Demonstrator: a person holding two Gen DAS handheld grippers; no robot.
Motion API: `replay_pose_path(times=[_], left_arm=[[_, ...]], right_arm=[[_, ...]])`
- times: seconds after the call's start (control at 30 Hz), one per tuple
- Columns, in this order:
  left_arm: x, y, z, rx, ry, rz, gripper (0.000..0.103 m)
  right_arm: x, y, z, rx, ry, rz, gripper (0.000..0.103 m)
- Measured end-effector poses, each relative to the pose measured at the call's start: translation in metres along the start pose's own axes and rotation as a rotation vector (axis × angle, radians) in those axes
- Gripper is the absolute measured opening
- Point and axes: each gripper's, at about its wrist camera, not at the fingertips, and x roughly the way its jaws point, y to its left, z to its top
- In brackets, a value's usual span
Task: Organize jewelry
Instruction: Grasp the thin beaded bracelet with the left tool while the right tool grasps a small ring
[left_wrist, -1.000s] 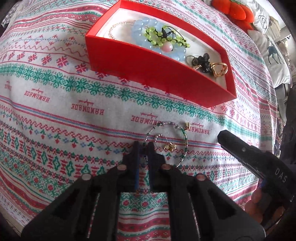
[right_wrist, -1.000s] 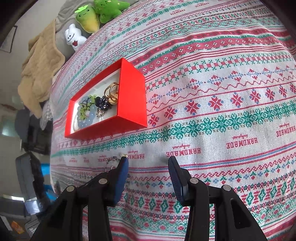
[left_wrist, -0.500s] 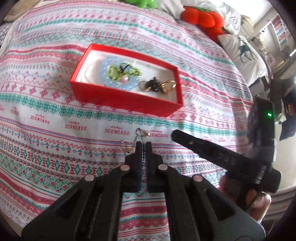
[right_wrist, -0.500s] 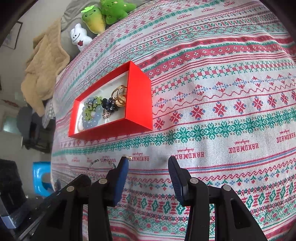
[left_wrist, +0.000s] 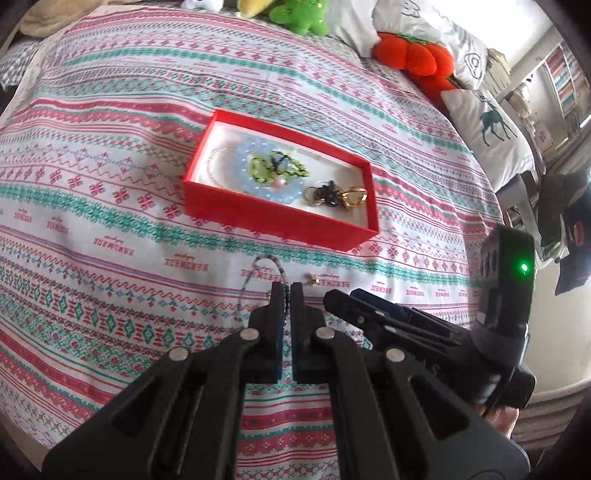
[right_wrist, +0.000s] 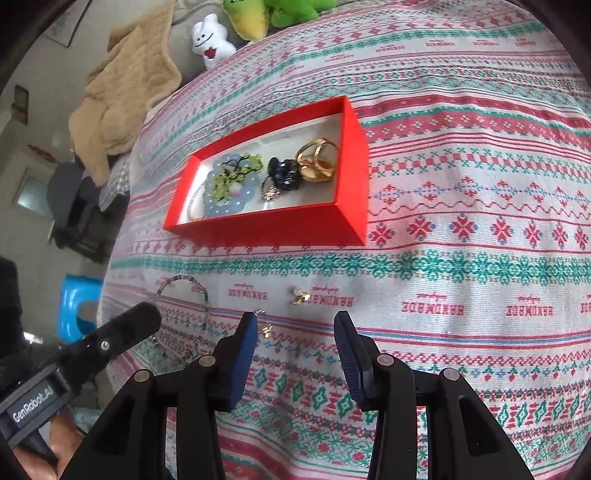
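left gripper (left_wrist: 286, 291) clenched on the beaded bracelet (left_wrist: 258, 273), lifted just before the red box (left_wrist: 280, 221); right gripper (right_wrist: 295, 328) parted, grasping nothing. risk: the thin strand slips out or snags the cloth. count: one box, one bracelet, one loose gold charm (right_wrist: 300, 296).

A green plush toy (left_wrist: 299, 16) sits at 12 o'clock in the left view, with a soft orange toy (left_wrist: 417, 61) at 1 o'clock and a white pillow with a deer on it (left_wrist: 495, 129) at 2 o'clock. In the right view a white plush toy (right_wrist: 208, 38) and a yellow plush toy (right_wrist: 245, 18) sit at 11 o'clock. A tan blanket (right_wrist: 122, 96) lies at 10 o'clock, and a blue stool (right_wrist: 75, 308) stands at 9 o'clock.
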Motion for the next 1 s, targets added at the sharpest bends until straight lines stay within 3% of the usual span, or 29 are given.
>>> replay_pose_path(times=[0.17, 0.3, 1.0], left_arm=[[-0.002, 0.011, -0.001, -0.015, 0.009, 0.003, 0.004], [-0.004, 0.013, -0.001, -0.024, 0.014, -0.003, 0.004], [-0.004, 0.019, 0.002, -0.026, 0.016, 0.009, 0.004]], right_arm=[[0.01, 0.02, -0.007, -0.093, 0.019, -0.016, 0.033], [0.016, 0.028, -0.01, -0.126, 0.023, -0.025, 0.02], [0.047, 0.045, -0.013, -0.195, 0.055, -0.091, 0.017]])
